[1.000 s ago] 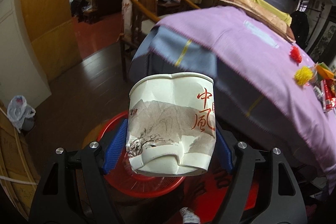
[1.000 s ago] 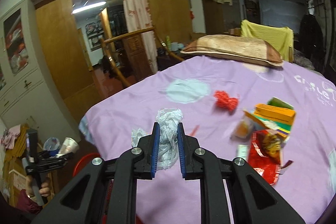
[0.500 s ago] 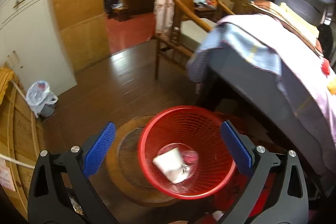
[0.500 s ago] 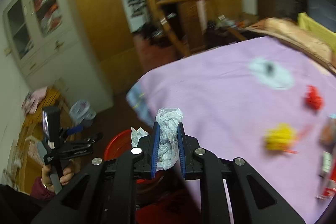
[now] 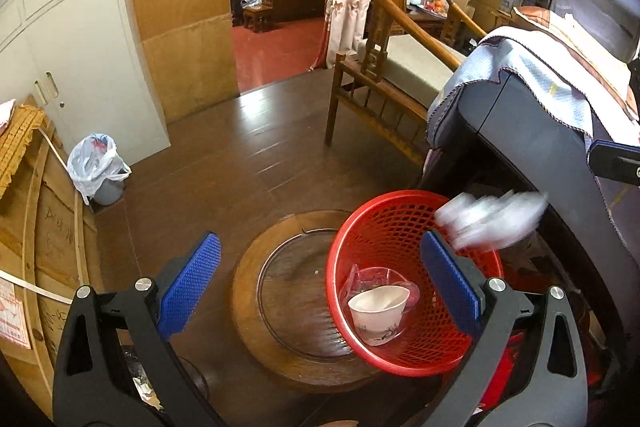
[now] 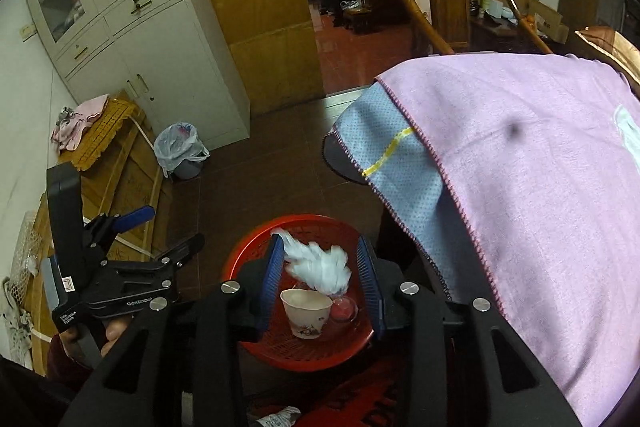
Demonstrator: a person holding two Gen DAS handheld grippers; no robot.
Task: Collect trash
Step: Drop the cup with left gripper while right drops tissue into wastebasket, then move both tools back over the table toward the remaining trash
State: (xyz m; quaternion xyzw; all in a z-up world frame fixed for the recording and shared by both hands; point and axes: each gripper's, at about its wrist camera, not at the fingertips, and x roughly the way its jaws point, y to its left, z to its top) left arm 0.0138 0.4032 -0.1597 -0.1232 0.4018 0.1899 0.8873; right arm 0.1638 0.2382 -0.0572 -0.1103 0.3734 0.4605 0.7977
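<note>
A red mesh basket (image 5: pixel 400 223) stands on the floor beside the bed. In it lie a crumpled paper cup (image 5: pixel 378 311) and a clear plastic piece (image 5: pixel 370 277). My left gripper (image 5: pixel 320 283) hangs open and empty just left of and above the basket. My right gripper (image 6: pixel 320 279) hovers over the basket (image 6: pixel 248 255) with its jaws opening. A white crumpled wad (image 6: pixel 320 267), blurred, falls loose between them above the cup (image 6: pixel 306 311). The left wrist view shows the wad (image 5: pixel 492 223) over the basket's far rim. A hand holds the left gripper (image 6: pixel 164 231).
The bed with its purple cloth (image 6: pixel 540 167) rises right of the basket. A wooden chair (image 5: pixel 384 67) stands behind it. A round wooden stand (image 5: pixel 288 291) lies left of the basket. A small bin with a plastic bag (image 5: pixel 98 167) and wooden boards (image 5: pixel 36 227) stand at the left.
The left gripper opened and the paper cup dropped into the basket. The right gripper swung from over the bed to above the basket, and its jaws parted from the white wad.
</note>
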